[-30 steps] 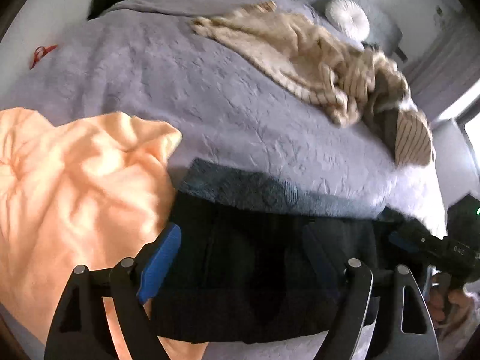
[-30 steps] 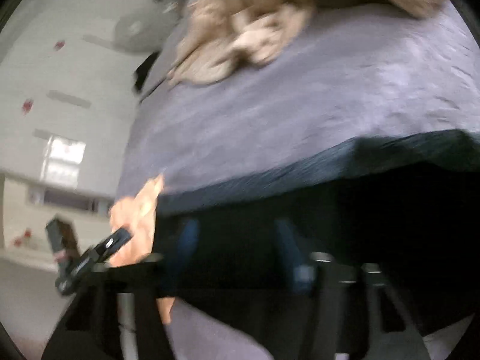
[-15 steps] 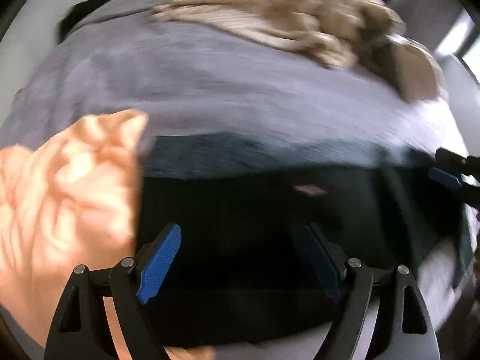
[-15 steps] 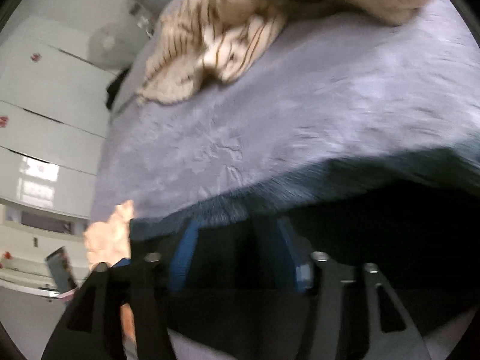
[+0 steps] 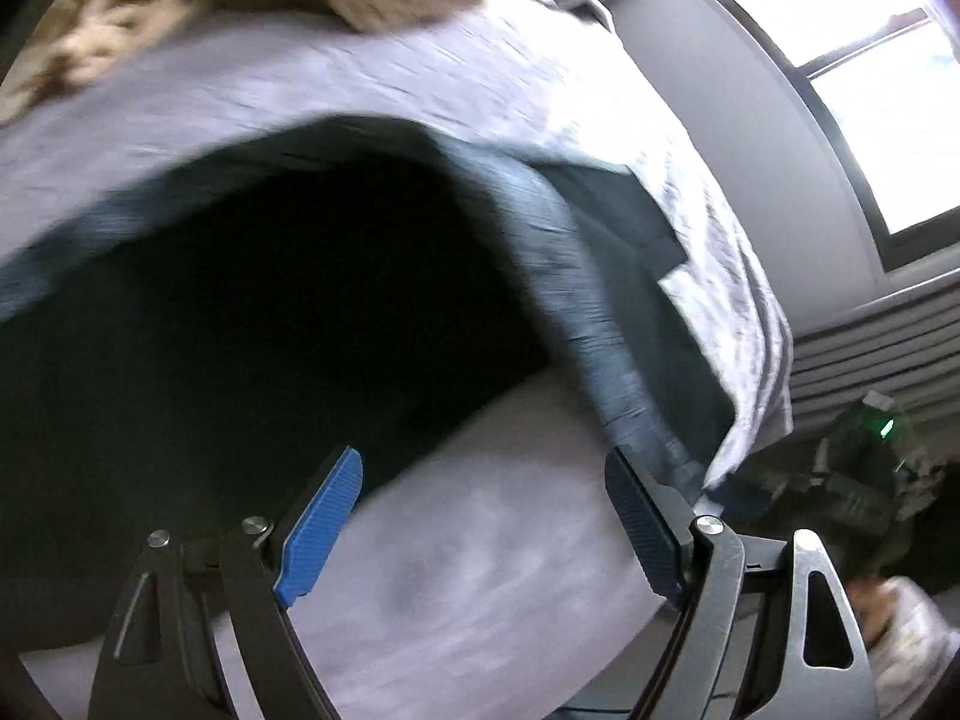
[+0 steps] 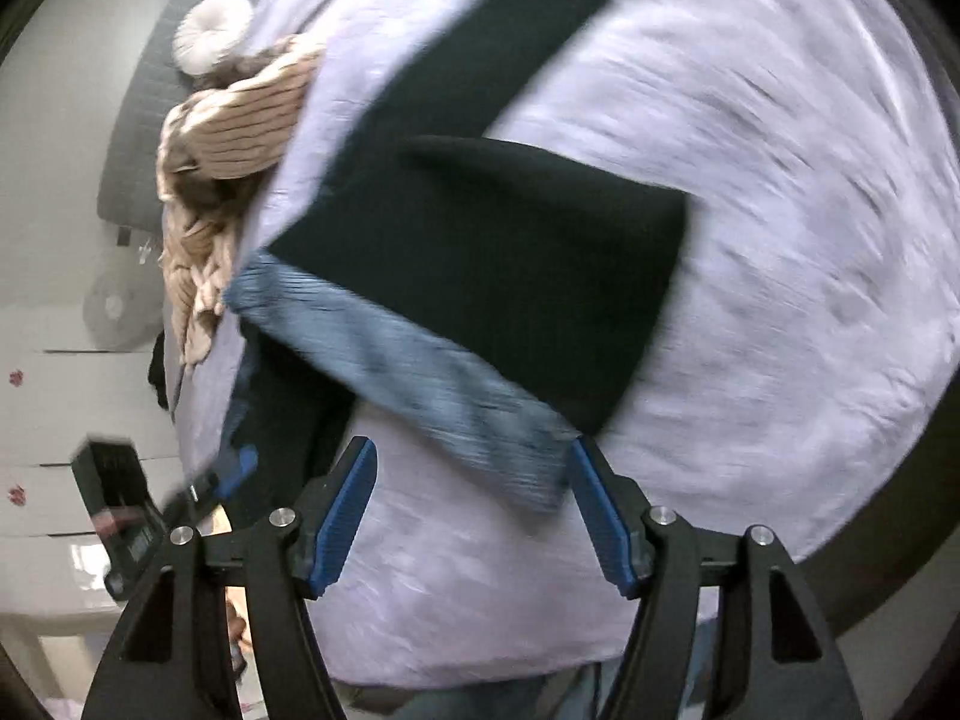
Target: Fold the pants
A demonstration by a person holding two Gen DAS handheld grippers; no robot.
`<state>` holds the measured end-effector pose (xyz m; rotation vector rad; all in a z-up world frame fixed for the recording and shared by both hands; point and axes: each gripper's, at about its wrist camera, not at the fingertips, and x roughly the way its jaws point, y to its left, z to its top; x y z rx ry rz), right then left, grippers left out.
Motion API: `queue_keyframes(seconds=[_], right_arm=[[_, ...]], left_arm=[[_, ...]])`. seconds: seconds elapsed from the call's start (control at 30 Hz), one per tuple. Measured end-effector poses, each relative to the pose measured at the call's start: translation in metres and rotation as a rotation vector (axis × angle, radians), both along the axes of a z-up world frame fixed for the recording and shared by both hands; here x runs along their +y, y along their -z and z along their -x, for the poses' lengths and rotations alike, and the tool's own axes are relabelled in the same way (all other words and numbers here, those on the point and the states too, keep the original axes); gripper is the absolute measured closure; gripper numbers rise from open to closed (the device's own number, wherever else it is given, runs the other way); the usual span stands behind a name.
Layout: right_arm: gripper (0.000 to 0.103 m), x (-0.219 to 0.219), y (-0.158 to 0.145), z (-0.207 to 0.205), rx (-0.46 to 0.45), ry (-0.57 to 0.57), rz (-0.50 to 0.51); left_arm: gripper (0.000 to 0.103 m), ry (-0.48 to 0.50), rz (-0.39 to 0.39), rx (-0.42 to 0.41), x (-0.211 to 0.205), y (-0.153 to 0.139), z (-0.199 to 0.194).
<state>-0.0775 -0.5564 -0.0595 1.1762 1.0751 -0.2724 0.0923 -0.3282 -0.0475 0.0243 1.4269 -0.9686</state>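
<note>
Lavender bedding (image 6: 750, 228) fills both views, and on it lie the dark pants (image 6: 510, 252) with their blue-grey ribbed waistband (image 6: 414, 378). Half a second ago each tool had its pads sunk in black cloth; now both views show bare quilt between the pads. That suggests the garment has just been let go and laid down, so one fold or spread appears finished and a fresh grip is likely needed.

The right tool (image 6: 474, 510) stands open and holds nothing. The waistband's near corner lies just ahead of it, close to its right pad, while both legs stretch away ahead. In the left view the pants (image 5: 252, 312) lie ahead and to the left of the left tool (image 5: 480, 516), also open and empty, with the waistband (image 5: 576, 312) curving down toward its right pad.

Beyond the pants lies a beige striped knit (image 6: 234, 138). The left tool (image 6: 240, 468) shows at the right view's lower left.
</note>
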Motion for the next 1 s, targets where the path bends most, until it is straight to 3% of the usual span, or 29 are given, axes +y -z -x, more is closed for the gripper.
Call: queue_keyframes(seconds=[0.13, 0.27, 0.33, 0.37, 0.4, 0.47, 0.6, 0.63, 0.67, 0.7, 0.8, 0.9, 0.97, 1.0], right_arm=[[0.033, -0.016, 0.040, 0.006, -0.042, -0.032, -0.156], [0.032, -0.025, 0.067, 0.000, -0.119, -0.061, -0.282], [0.037, -0.029, 0.081, -0.002, -0.163, -0.032, -0.365], [0.064, -0.030, 0.087, -0.003, -0.157, -0.016, -0.403], [0.084, -0.030, 0.088, -0.002, -0.140, -0.015, -0.427], [0.085, -0.031, 0.086, -0.002, -0.155, -0.002, -0.475], [0.085, -0.048, 0.045, -0.006, -0.289, 0.071, -0.587], [0.085, -0.055, 0.035, -0.011, -0.326, 0.091, -0.605], [0.085, -0.066, 0.022, -0.019, -0.364, 0.105, -0.613], [0.085, -0.074, 0.016, -0.026, -0.382, 0.114, -0.615], [0.085, -0.111, -0.004, -0.059, -0.459, 0.182, -0.644], [0.084, -0.153, -0.018, -0.098, -0.491, 0.228, -0.586], [0.079, -0.179, -0.022, -0.124, -0.459, 0.263, -0.517], [0.053, -0.191, -0.022, -0.137, -0.424, 0.261, -0.461]], left_arm=[[0.019, -0.037, -0.026, 0.083, -0.053, 0.022, 0.008], [0.019, -0.056, -0.054, 0.117, -0.075, 0.043, 0.022], [0.024, -0.054, -0.088, 0.119, -0.081, 0.050, 0.025], [0.038, -0.054, -0.100, 0.116, -0.083, 0.051, 0.026], [0.048, -0.047, -0.102, 0.118, -0.086, 0.049, 0.028], [0.050, -0.030, -0.091, 0.107, -0.085, 0.035, 0.029], [0.049, -0.016, -0.087, -0.013, -0.091, -0.006, 0.020], [0.044, -0.024, -0.091, -0.034, -0.092, -0.013, 0.015], [0.022, -0.039, -0.093, -0.062, -0.094, -0.023, 0.007], [0.015, -0.052, -0.086, -0.085, -0.094, -0.029, 0.001], [0.015, -0.065, -0.075, -0.162, -0.094, -0.049, -0.015], [0.015, -0.111, -0.088, -0.222, -0.080, -0.062, -0.034], [0.015, -0.152, -0.124, -0.247, -0.071, -0.060, -0.044], [0.015, -0.180, -0.148, -0.246, -0.065, -0.054, -0.050]])
